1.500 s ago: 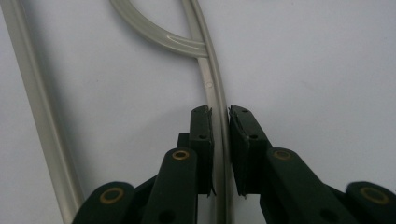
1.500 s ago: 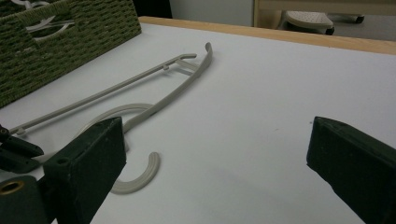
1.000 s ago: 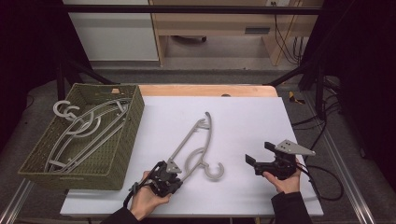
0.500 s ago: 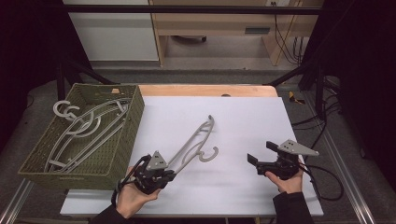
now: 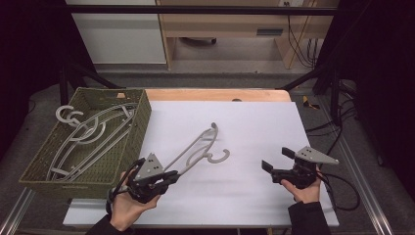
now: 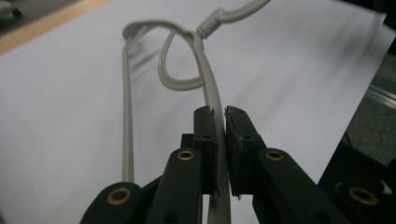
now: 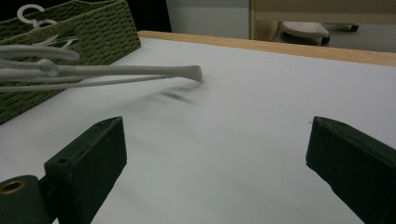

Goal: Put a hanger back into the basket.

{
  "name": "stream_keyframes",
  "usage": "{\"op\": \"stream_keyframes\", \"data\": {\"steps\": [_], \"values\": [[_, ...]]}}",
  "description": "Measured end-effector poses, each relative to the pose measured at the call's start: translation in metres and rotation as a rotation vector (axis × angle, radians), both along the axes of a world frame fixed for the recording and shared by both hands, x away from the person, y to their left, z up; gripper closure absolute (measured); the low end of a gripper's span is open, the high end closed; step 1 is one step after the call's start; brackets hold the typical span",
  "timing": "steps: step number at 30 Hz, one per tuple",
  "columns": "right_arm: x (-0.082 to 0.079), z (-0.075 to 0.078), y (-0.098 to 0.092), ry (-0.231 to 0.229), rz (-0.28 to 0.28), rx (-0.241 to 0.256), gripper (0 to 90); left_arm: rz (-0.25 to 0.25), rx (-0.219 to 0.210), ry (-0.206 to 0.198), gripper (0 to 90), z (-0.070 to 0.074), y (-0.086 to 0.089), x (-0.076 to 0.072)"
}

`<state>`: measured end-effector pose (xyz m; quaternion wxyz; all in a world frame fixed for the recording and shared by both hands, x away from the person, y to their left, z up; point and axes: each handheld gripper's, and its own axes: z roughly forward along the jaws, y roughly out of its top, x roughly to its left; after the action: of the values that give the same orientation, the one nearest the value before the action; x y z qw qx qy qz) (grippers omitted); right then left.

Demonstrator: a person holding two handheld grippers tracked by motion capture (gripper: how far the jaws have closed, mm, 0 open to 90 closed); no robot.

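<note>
A grey plastic hanger (image 5: 198,145) hangs tilted above the white table top, its hook (image 5: 219,157) pointing right. My left gripper (image 5: 169,177) is shut on one arm of the hanger (image 6: 205,74), near the table's front left. In the left gripper view the jaws clamp the grey bar between them. My right gripper (image 5: 275,161) rests at the front right, open, nothing between its jaws. Its own view shows the hanger (image 7: 116,74) lifted off the sheet at the left.
A green woven basket (image 5: 125,147) stands at the table's left edge (image 7: 93,28) and holds several more grey hangers (image 5: 88,134). The white sheet (image 5: 254,122) ends at a wooden strip (image 5: 215,94) at the back. Cables (image 5: 342,186) trail off the right side.
My left gripper has carried the hanger up off the table and leftward toward the basket. The right gripper has stayed where it was, open.
</note>
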<state>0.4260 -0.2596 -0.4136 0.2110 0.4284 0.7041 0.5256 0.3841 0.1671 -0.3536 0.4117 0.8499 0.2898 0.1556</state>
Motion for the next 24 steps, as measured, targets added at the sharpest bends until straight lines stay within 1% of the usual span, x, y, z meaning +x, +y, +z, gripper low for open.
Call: {"op": "stream_keyframes", "data": {"steps": [2,3,4,8,11,12,14,15,18,21,24], "values": [[0.000,0.001,0.000,0.000,-0.001,-0.001,5.3,0.003,-0.020,-0.029,83.3,0.006,0.003,-0.002],[0.000,0.001,-0.001,-0.003,-0.005,-0.001,5.3,0.007,-0.016,-0.040,83.3,0.009,0.004,-0.003],[-0.001,0.001,-0.001,-0.002,-0.005,0.003,5.3,0.009,-0.027,-0.049,83.2,0.013,0.006,-0.004],[-0.001,0.002,-0.002,-0.006,-0.007,0.003,5.3,0.013,-0.038,-0.080,83.2,0.028,0.014,-0.007],[-0.001,0.003,-0.002,-0.008,-0.011,0.002,5.3,0.009,-0.039,-0.104,83.2,0.044,0.021,-0.007],[-0.001,0.003,-0.003,-0.009,-0.008,0.001,5.2,0.013,-0.052,-0.105,83.2,0.047,0.022,-0.006],[-0.002,0.004,-0.004,-0.014,-0.010,-0.001,5.0,0.011,-0.051,-0.122,83.2,0.057,0.028,-0.005],[-0.002,0.005,-0.004,-0.015,-0.013,0.002,4.9,0.017,-0.061,-0.129,83.2,0.061,0.031,-0.004],[-0.003,0.008,-0.005,-0.030,-0.019,-0.009,3.9,0.031,-0.081,-0.149,83.2,0.072,0.045,-0.002],[-0.005,0.011,-0.006,-0.041,-0.018,-0.018,2.6,0.046,-0.100,-0.162,83.2,0.079,0.058,0.001],[-0.007,0.014,-0.006,-0.053,-0.014,-0.024,1.3,0.077,-0.113,-0.173,83.2,0.086,0.074,0.004]]}}
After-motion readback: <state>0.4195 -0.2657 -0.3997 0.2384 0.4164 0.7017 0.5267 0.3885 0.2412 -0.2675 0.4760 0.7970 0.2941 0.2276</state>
